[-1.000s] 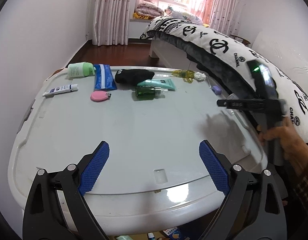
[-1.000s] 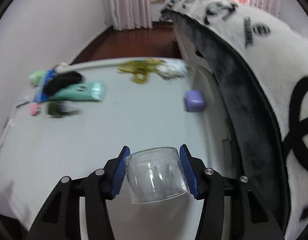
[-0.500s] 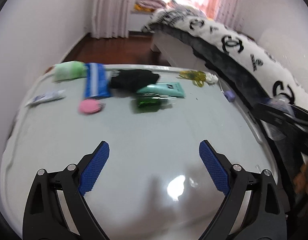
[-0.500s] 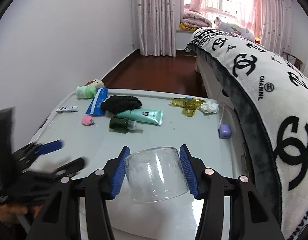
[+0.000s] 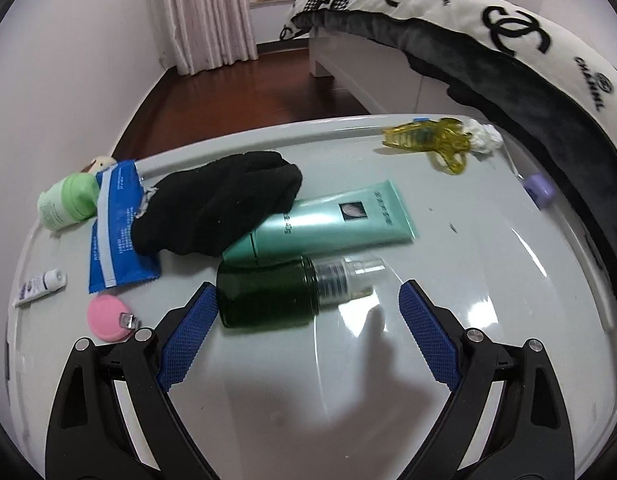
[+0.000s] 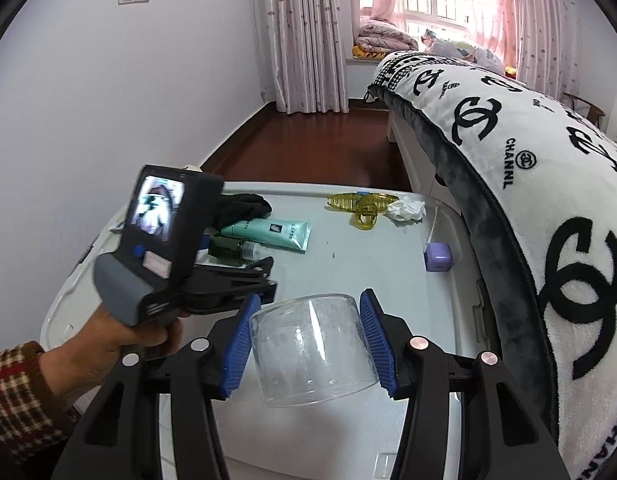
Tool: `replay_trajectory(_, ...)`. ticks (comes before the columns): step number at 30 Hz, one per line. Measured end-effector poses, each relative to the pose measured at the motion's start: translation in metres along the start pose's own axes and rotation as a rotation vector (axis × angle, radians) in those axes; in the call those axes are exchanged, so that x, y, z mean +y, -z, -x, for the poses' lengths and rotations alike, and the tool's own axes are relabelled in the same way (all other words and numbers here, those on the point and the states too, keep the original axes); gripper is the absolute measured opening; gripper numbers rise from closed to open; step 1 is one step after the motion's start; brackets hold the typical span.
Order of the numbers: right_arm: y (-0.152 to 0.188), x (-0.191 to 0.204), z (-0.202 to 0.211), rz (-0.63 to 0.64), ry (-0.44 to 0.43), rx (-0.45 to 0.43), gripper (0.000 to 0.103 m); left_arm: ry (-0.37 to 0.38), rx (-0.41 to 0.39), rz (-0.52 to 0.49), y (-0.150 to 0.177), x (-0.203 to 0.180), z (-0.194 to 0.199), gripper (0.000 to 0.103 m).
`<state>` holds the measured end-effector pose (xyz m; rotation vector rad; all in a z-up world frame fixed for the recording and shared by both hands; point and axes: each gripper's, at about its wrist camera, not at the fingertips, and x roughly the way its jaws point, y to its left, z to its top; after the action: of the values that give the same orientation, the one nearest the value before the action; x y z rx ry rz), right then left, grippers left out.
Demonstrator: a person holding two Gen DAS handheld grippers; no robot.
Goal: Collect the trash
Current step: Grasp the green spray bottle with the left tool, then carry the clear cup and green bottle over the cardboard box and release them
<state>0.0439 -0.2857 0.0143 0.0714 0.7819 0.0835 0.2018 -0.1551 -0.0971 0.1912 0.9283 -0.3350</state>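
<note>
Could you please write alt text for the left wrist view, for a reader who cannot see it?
The open left claw hangs over a white lid, its blue pads flanking a dark green spray bottle lying on its side. Behind lie a teal tube, a black glove and a yellow hair clip.

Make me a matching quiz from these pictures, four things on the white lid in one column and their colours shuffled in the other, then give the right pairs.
Things:
1. spray bottle
2. hair claw clip
3. glove
4. small cube

Colours:
A. black
B. lilac
C. dark green
D. translucent yellow

Pairs: 1-C, 2-D, 3-A, 4-B
</note>
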Motion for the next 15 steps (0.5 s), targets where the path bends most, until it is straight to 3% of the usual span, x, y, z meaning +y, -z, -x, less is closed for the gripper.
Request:
replay_trajectory(5,-0.001,0.002,0.000,0.000,-0.012,-0.005,0.051,0.039,0.021,0.084,-0.003,0.006,-0.011,0.089)
replay_trajectory(15,-0.002,0.002,-0.001,-0.006,-0.012,-0.008,0.051,0.066,-0.029,0.140,-0.001,0.014,-0.010,0.085)
